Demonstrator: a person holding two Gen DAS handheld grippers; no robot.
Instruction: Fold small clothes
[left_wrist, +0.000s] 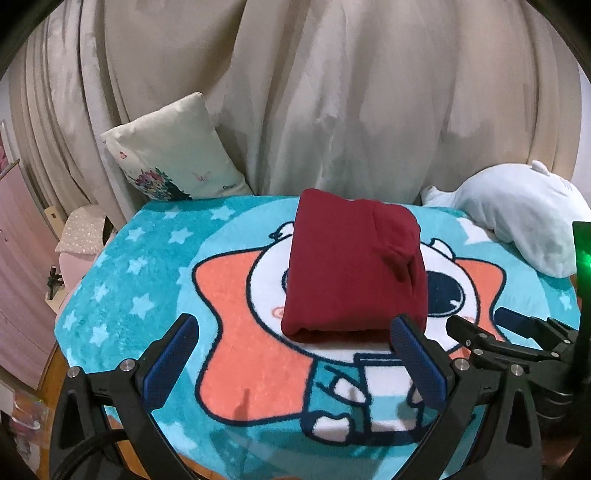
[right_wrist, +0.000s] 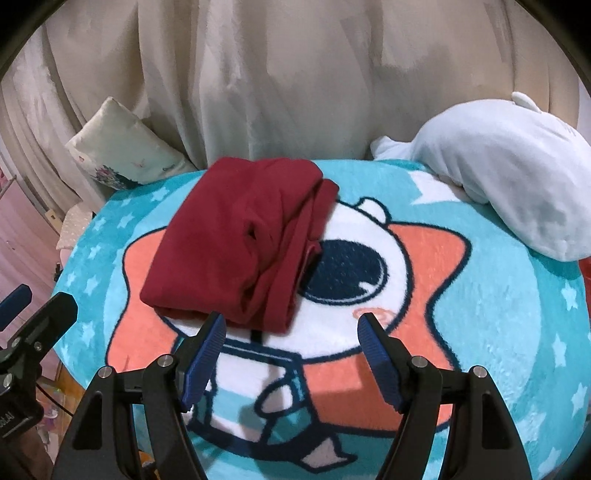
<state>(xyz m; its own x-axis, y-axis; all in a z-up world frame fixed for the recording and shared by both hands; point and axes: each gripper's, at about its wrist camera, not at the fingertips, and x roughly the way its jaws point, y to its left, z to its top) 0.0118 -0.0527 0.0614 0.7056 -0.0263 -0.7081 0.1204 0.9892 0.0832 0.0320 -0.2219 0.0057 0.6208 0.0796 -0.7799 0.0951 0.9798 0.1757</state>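
The folded dark-red fleece garment (left_wrist: 354, 266) lies on my turquoise cartoon-print plush blanket (left_wrist: 147, 280), just beyond both grippers. My left gripper (left_wrist: 291, 363) and right gripper (right_wrist: 291, 360) stand with jaws apart, holding nothing.

Rug (left_wrist: 122, 280) under the folded red garment (left_wrist: 351, 266): cartoon face partly hidden.
Plush toy (right_wrist: 509, 173): far right, cut off by the frame edge.
Cushion (right_wrist: 118, 151): print too small to make out.
Left-edge clutter (left_wrist: 26, 417): blurred.

Teal cartoon rug (left_wrist: 122, 291), floral pillow (left_wrist: 173, 162), pale plush toy (right_wrist: 517, 177), beige curtain (left_wrist: 332, 92) behind.
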